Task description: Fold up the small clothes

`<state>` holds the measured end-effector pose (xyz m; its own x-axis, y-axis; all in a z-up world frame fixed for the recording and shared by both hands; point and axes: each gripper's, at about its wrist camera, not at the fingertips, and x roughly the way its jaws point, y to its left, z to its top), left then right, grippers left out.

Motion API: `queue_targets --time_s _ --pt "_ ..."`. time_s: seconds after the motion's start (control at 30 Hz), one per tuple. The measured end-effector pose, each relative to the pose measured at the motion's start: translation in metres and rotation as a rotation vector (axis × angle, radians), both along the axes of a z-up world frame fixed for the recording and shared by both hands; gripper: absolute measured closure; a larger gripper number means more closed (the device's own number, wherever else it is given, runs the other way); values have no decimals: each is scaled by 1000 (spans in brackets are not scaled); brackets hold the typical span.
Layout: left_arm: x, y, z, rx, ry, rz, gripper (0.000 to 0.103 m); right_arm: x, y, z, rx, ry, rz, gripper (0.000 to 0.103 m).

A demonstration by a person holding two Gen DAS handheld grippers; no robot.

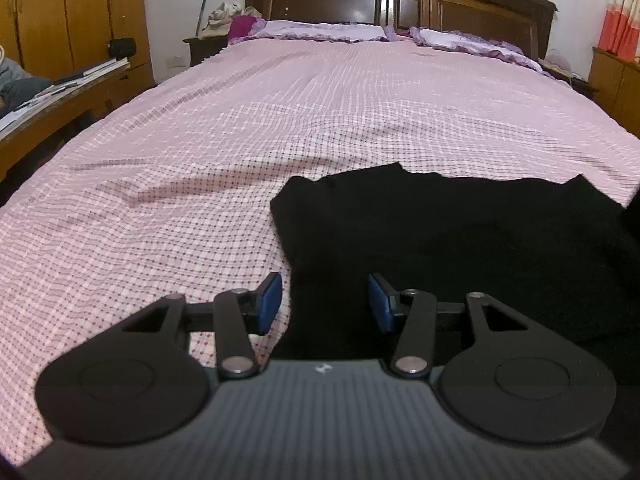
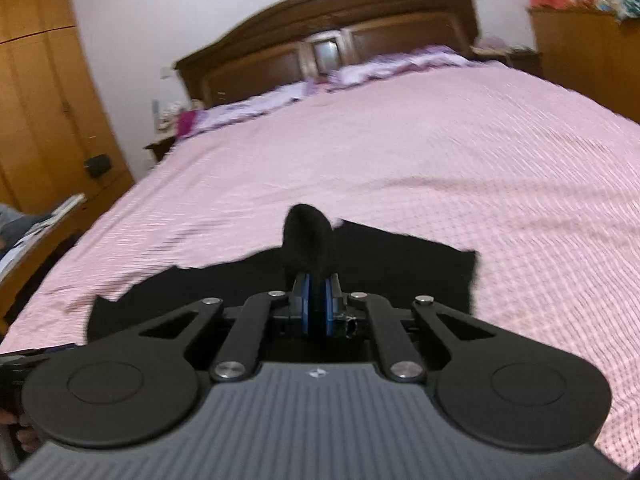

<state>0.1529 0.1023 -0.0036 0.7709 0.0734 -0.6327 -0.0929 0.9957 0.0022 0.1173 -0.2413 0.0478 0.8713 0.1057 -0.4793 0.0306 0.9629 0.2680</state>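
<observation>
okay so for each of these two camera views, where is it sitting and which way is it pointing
Left wrist: sits on the left gripper, low over the bed, facing the headboard; its open blue pads straddle the black garment's edge.
Right wrist: sits on the right gripper, tilted, facing the headboard; its pads pinch a fold of the garment.
Shared: garment, checked bedspread, headboard, pillows, wardrobe.

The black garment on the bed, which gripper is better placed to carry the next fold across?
Right, probably. The right gripper is shut on a fold of the black garment. The left gripper is open over the garment's edge, gripping nothing.
</observation>
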Motion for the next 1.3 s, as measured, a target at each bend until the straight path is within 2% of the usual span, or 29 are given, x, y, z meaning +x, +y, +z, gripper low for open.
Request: queue_targets --time_s 0.23,0.43,0.47,0.6,0.7,0.83,0.87,0.97,1.1,1.2,1.3 --pt "6 0 -9 -1 12 8 52 10 -34 -44 20 87 -98 96" --pt "7 0 -14 -8 10 13 52 14 -41 -77 -7 136 -160 95" --pt "6 0 -15 -11 8 14 52 15 -42 -79 7 134 -169 95" --pt "3 2 -12 -21 -8 -2 52 0 -53 -81 186 92 -190 91" --pt "-2 5 -7 -26 1 -7 52 -17 -52 -75 258 86 -195 75" --pt "-19 6 2 -9 -1 20 52 -46 -46 -64 382 73 -119 43" --pt "-24 6 4 -11 1 22 52 -53 -42 -61 383 61 -100 35" --pt "-41 8 10 -9 17 19 53 -69 -32 -51 364 53 -60 21" --pt "-67 13 19 -12 22 5 53 -92 -18 -42 335 41 27 14" --pt "-84 19 22 -32 40 7 53 -111 -10 -38 285 27 49 11" --pt "-104 26 18 -65 65 12 53 -127 -9 -37 277 31 56 11"
